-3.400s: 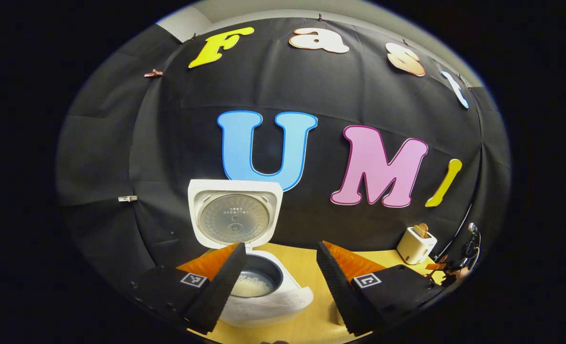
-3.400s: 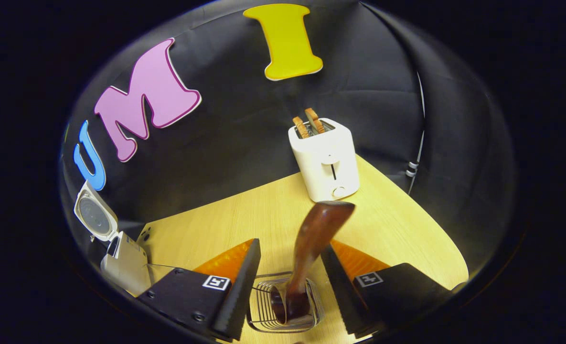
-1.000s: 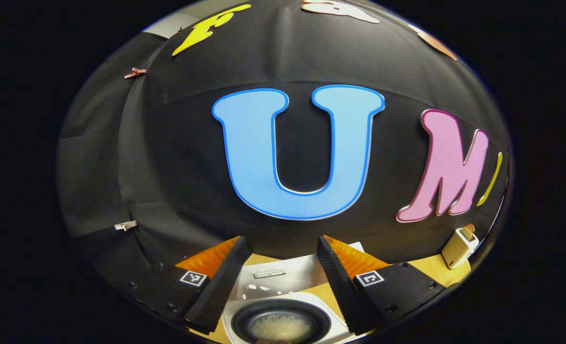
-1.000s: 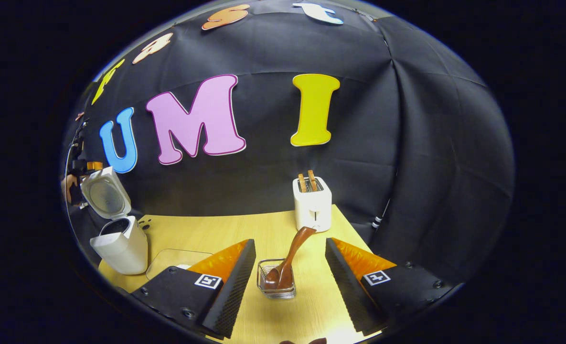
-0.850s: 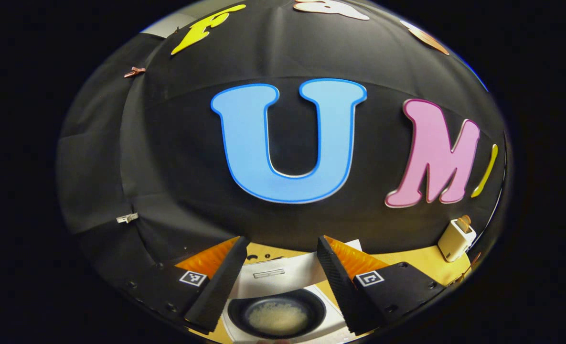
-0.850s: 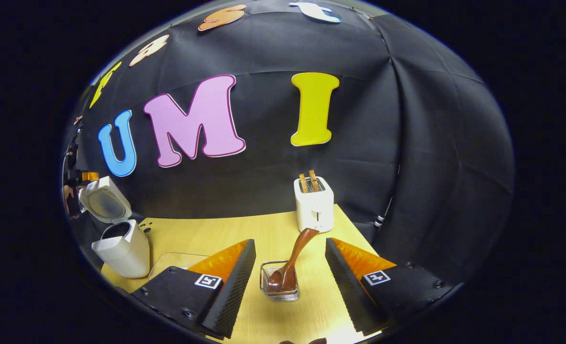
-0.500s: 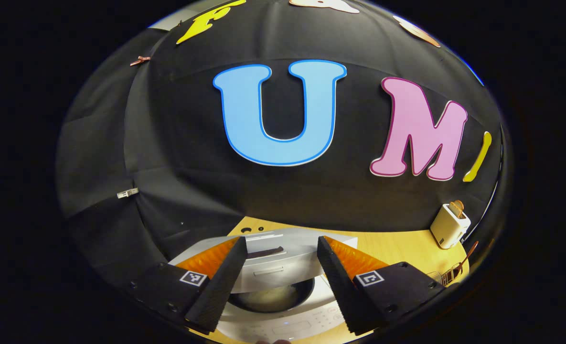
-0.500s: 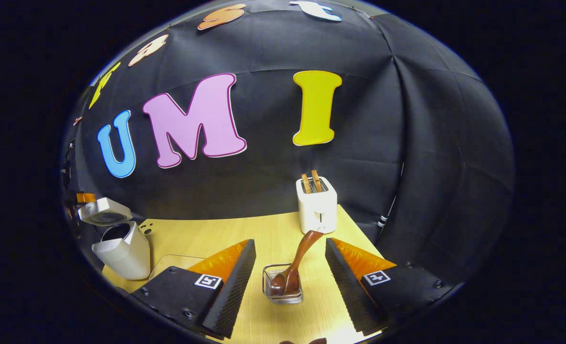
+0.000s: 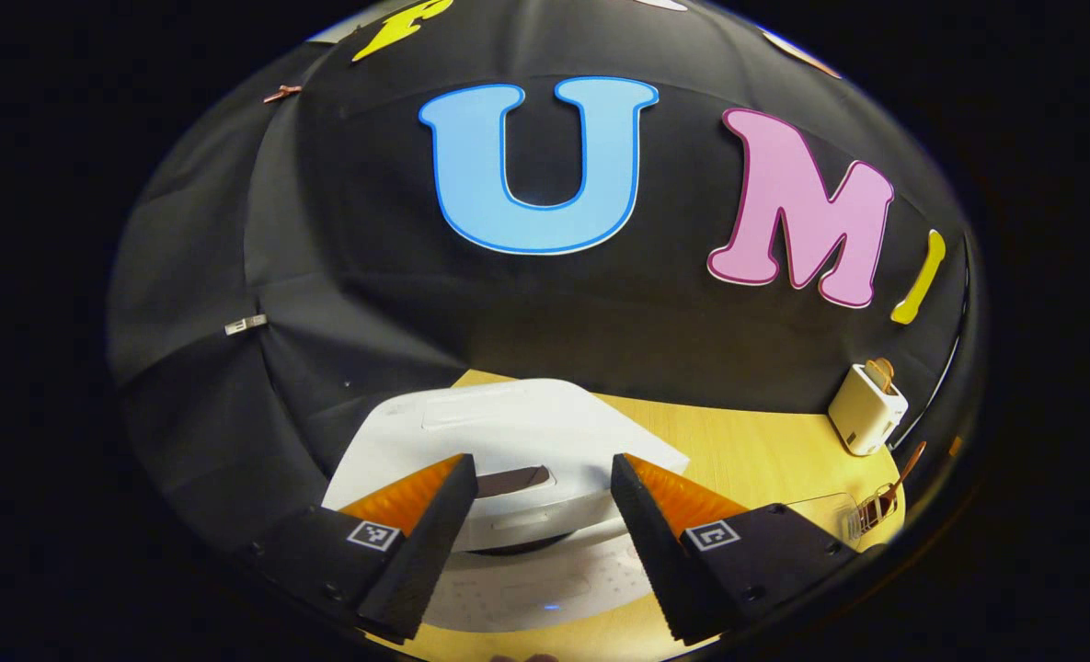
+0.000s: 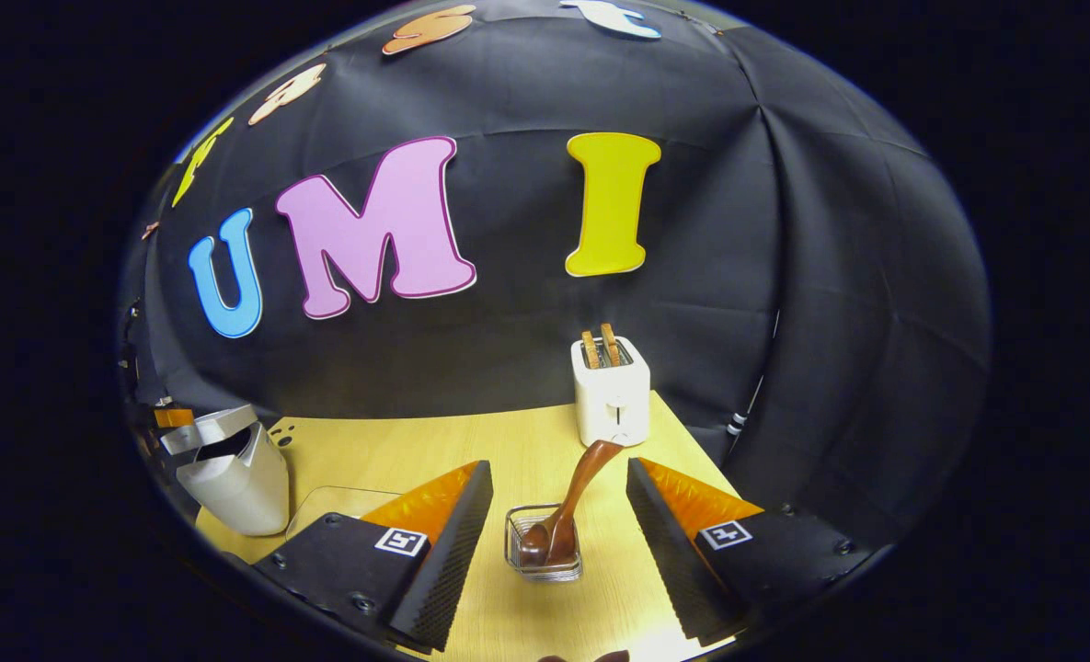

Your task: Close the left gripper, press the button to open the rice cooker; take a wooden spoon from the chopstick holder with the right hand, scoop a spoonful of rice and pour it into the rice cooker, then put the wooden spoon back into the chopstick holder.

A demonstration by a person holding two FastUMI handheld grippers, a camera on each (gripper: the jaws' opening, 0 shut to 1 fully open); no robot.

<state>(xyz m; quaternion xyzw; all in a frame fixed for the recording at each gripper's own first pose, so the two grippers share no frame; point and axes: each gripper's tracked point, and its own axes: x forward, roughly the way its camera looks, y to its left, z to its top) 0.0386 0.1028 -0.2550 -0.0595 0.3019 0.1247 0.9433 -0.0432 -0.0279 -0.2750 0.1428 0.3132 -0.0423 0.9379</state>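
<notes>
The white rice cooker (image 9: 517, 432) lies right under my left gripper (image 9: 541, 462), its lid tilted down almost onto the body, with a dark slit still showing at the front. That gripper is open, its fingers astride the lid's front edge. In the right gripper view the cooker (image 10: 232, 478) stands far left with its lid nearly down. The brown wooden spoon (image 10: 577, 496) leans in the wire chopstick holder (image 10: 545, 556), handle up to the right. My right gripper (image 10: 558, 466) hangs open above it, touching nothing.
A white toaster (image 10: 611, 391) with two slices in it stands at the back of the wooden table (image 10: 416, 450); it also appears far right as the toaster (image 9: 865, 418). A clear shallow container (image 10: 333, 504) lies between cooker and holder.
The cooker's lid has swung from upright down to nearly shut under my left gripper. My right gripper has drawn back and up from the spoon, which stays in the holder.
</notes>
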